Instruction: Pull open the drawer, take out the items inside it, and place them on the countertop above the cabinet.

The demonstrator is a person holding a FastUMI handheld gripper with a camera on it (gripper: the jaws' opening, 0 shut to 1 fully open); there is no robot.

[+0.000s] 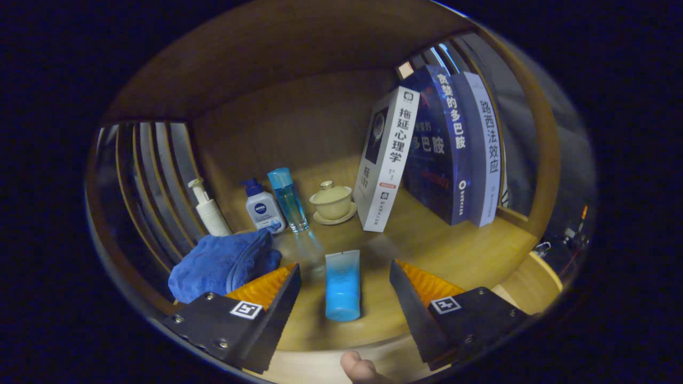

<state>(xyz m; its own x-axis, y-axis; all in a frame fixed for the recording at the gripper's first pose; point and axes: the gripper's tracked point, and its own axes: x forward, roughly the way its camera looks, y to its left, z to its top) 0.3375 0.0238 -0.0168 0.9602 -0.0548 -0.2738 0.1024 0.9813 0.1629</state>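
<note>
- A fingertip (358, 368) shows nearest, below the gripper (344, 282), whose fingers stand wide apart with nothing pressed between them.
- Between them a blue tube (342, 285) lies flat on the wooden countertop (459, 250), near its front edge.
- A blue towel (227, 264) sits by the left finger.
- Farther back stand a pump bottle (209, 209), a small lotion bottle (263, 208), a clear blue bottle (288, 199) and a lidded teacup (332, 201).
- Three books (443, 149) stand upright toward the right rear.
</note>
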